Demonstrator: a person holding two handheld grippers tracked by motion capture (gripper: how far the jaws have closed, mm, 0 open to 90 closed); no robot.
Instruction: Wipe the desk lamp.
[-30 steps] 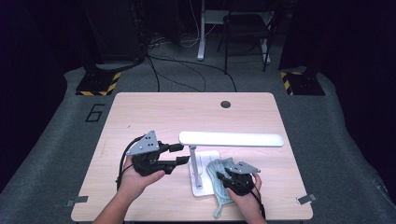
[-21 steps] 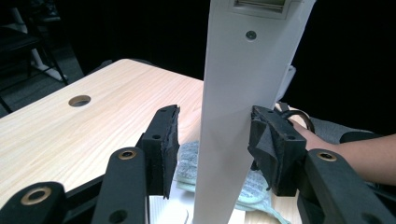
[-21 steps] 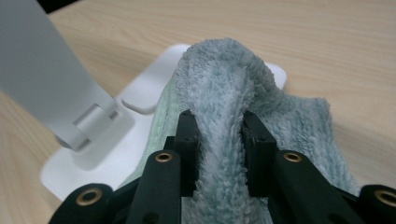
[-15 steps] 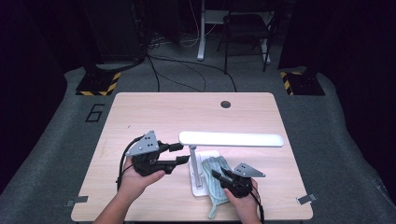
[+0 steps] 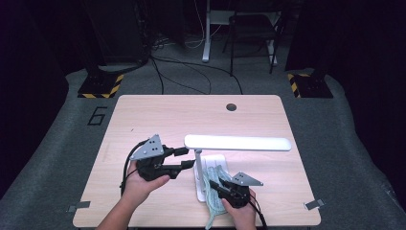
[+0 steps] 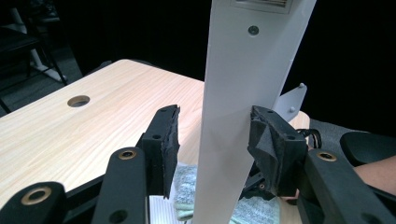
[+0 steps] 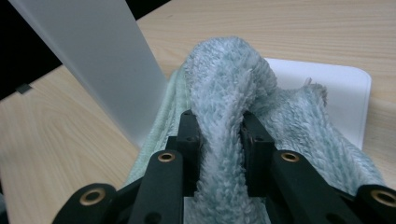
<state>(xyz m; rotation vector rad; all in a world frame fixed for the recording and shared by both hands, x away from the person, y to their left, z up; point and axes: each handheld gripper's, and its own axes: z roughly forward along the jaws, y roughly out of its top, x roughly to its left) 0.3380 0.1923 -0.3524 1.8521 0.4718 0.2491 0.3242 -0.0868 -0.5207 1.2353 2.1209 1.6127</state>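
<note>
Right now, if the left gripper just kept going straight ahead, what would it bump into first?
The lamp's white stem. It already stands between the open jaws of the left gripper, so the stem would meet the gripper's throat almost at once, though depth is hard to judge.

From my remote seat, the one thing I can read is a large dark numeral "6" (image 5: 97, 116), marked on the grey floor mat (image 5: 67, 143) just off the far-left corner of the pale wooden table (image 5: 158, 115). I see no other legible text.
</note>
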